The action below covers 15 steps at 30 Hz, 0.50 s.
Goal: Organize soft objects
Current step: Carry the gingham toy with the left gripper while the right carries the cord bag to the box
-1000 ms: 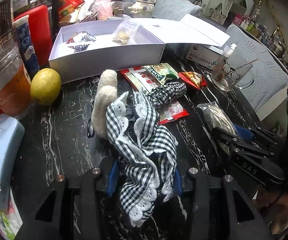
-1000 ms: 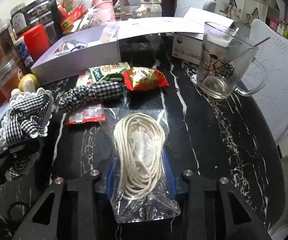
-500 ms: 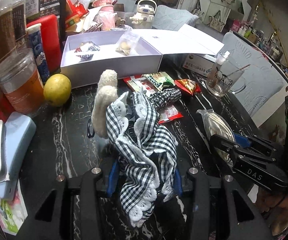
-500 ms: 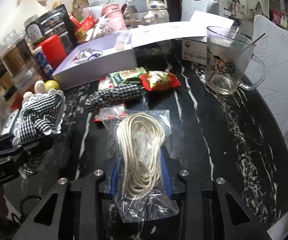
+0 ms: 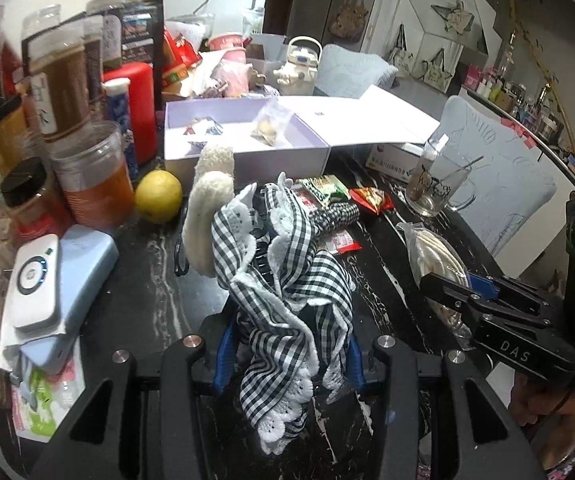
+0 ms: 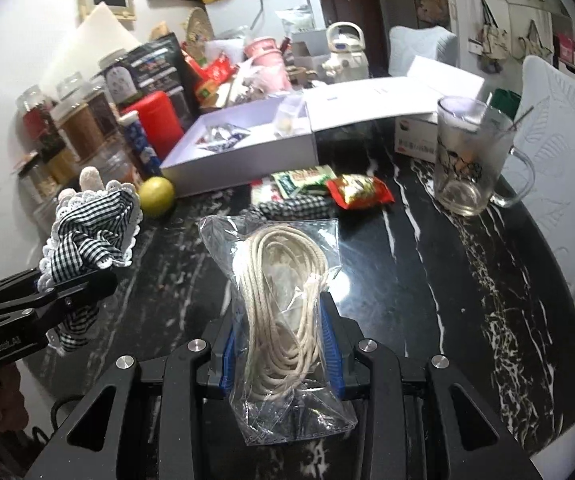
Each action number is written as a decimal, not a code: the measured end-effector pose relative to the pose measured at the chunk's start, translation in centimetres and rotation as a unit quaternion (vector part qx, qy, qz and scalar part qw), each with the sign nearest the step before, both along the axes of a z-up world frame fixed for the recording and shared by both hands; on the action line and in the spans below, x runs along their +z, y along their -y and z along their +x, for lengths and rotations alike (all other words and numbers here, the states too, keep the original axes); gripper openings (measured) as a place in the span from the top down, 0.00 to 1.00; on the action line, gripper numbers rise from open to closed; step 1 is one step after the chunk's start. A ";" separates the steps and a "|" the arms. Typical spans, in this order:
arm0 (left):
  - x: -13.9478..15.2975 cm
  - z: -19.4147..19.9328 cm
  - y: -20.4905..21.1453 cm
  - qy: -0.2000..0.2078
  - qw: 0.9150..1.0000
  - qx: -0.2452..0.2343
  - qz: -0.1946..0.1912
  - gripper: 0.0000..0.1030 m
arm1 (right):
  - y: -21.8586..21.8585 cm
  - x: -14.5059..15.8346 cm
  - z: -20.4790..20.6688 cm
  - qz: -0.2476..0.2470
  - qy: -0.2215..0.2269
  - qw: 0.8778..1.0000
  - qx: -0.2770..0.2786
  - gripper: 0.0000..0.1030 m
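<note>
Gingham cloth (image 5: 287,292) with a white lace edge hangs bunched between the blue pads of the left claw (image 5: 287,352), clenched on it and held above the black marbled tabletop (image 5: 127,288). A cream knitted piece (image 5: 211,208) rises just behind the cloth, touching its far left side; whether it is part of the same bundle cannot be told. In the right wrist view the same cloth (image 6: 91,232) shows at the left, pinched in the left claw's black fingers.

The right claw (image 6: 283,352) is clenched on a clear plastic bag of cream cord (image 6: 283,300), its pads pressing the bag's sides; its jaws have just been closing a little on the bag. The bag's near end hangs below the pads, its far end points toward the snacks.

On the tabletop beyond lie a second gingham piece (image 6: 295,206), a red snack packet (image 6: 359,190) and a green packet (image 6: 303,178), close together. Farther back stands an open white box (image 6: 243,160) holding small packets, with its lid lying to the right. A yellow lemon (image 6: 157,196) sits just near the box's left corner. A glass mug (image 6: 467,160) stands at the far right. Jars and bottles crowd the far left.
</note>
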<state>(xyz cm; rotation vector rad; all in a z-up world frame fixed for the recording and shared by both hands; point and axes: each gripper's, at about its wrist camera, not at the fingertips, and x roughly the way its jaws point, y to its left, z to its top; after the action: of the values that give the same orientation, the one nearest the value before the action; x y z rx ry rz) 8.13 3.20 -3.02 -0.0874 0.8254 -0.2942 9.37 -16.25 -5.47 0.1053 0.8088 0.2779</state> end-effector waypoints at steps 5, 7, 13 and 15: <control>1.6 -0.5 -0.4 0.027 1.000 0.004 -0.001 0.58 | -0.6 1.6 -0.4 0.000 0.022 1.000 0.015 0.67; 2.4 -0.4 -0.3 0.037 0.999 0.002 0.001 0.58 | -0.9 2.4 -0.4 -0.003 0.033 0.999 0.021 0.67; 4.4 0.5 -0.1 0.068 0.998 -0.001 0.001 0.58 | -1.7 4.7 0.2 -0.008 0.060 0.997 0.040 0.67; 5.1 1.0 0.0 0.078 0.997 -0.003 -0.004 0.58 | -1.9 5.6 0.7 -0.010 0.069 0.997 0.043 0.67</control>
<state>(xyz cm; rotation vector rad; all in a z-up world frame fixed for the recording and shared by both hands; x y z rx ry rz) 9.16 3.23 2.13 -0.0675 0.6706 -0.3065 10.04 -14.34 0.08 0.0319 0.6788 0.3546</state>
